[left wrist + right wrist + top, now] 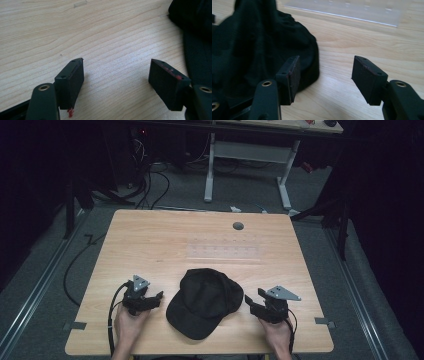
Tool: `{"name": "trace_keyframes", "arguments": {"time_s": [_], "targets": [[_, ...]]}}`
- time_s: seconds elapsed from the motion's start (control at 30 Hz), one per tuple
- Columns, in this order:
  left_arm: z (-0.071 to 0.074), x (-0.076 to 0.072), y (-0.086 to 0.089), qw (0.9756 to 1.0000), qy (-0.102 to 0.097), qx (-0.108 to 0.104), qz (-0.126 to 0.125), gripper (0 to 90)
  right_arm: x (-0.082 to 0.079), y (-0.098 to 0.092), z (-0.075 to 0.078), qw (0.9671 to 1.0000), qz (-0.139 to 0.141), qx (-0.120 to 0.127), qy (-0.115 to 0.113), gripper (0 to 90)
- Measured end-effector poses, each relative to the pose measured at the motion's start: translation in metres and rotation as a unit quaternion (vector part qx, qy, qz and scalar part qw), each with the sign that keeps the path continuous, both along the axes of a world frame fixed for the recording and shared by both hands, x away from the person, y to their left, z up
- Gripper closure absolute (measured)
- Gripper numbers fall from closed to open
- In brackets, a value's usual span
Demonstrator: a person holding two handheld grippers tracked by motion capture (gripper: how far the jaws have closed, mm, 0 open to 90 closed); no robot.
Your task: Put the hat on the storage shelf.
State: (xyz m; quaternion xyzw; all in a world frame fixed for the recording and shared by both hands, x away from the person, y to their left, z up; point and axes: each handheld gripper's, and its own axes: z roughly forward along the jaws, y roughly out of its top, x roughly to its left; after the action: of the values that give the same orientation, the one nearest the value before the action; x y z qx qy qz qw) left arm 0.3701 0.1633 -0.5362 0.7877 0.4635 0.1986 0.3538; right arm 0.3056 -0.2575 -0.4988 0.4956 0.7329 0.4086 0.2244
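1. Two grippers rest low on the wooden tabletop (pixel 150 245), one on each side of a black cap (pixel 205 302) that lies near the front edge, brim toward the person.
2. The left gripper (pixel 159 296) sits just beside the cap's left edge; its jaws are spread wide over bare wood and hold nothing.
3. The right gripper (pixel 247 299) sits at the cap's right side, jaws wide apart and empty, its left jaw close against the cloth.
4. A clear plastic sheet (pixel 223 251) lies flat beyond the cap.
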Motion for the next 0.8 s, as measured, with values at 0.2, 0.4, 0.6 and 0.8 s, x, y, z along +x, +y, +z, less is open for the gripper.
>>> {"name": "trace_keyframes", "arguments": {"time_s": [0.2, 0.4, 0.6, 0.8], "targets": [[0.0, 0.0, 0.0, 1.0, 0.0, 0.0, 0.0, 28.8, 0.0, 0.012, 0.01, 0.9998, 0.021, 0.001, -0.008, 40.0], [0.0, 0.0, 0.0, 1.0, 0.0, 0.0, 0.0, 28.8, 0.004, 0.024, 0.019, 0.999, 0.043, 0.006, -0.01, 38.3], [0.0, 0.0, 0.0, 1.0, 0.0, 0.0, 0.0, 28.8, 0.011, 0.035, 0.027, 0.9978, 0.065, 0.01, -0.009, 36.7], [0.0, 0.0, 0.0, 1.0, 0.0, 0.0, 0.0, 28.8, 0.017, 0.044, 0.032, 0.9968, 0.077, 0.019, -0.007, 35.8]]}}
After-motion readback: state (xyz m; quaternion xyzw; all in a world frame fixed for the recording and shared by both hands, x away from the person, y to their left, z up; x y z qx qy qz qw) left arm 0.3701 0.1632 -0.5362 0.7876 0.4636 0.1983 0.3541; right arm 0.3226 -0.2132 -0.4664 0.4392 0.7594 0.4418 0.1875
